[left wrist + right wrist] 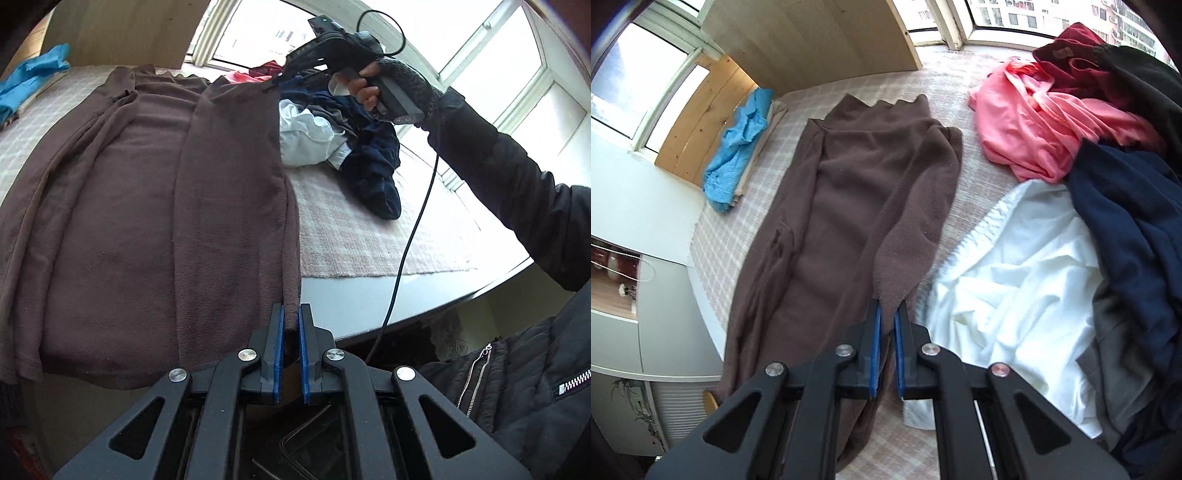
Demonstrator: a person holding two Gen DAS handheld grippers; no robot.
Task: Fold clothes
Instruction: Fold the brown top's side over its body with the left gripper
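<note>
Cloth: brown garment (147, 206) spread lengthwise on checked table cover (354, 229). Left gripper (291, 314) clenched on near hem; right gripper (888, 317) clenched on far edge. Risk: uneven pull skews fold, fabric slipping free.

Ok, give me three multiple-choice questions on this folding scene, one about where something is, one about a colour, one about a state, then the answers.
1. Where does the blue garment lie?
A. on the clothes pile
B. at the far edge of the table, apart from the pile
C. in the left gripper

2. What colour is the garment being folded?
A. brown
B. pink
C. white

3. What is the left gripper doing?
A. hanging open over bare table
B. shut on a cable
C. shut on the brown garment's edge

Answers:
1 B, it sits by the wooden board, across the brown garment from the clothes pile.
2 A, brown cloth lies spread on the table.
3 C, the cloth edge runs between its blue pads; the right gripper grips it likewise.
</note>
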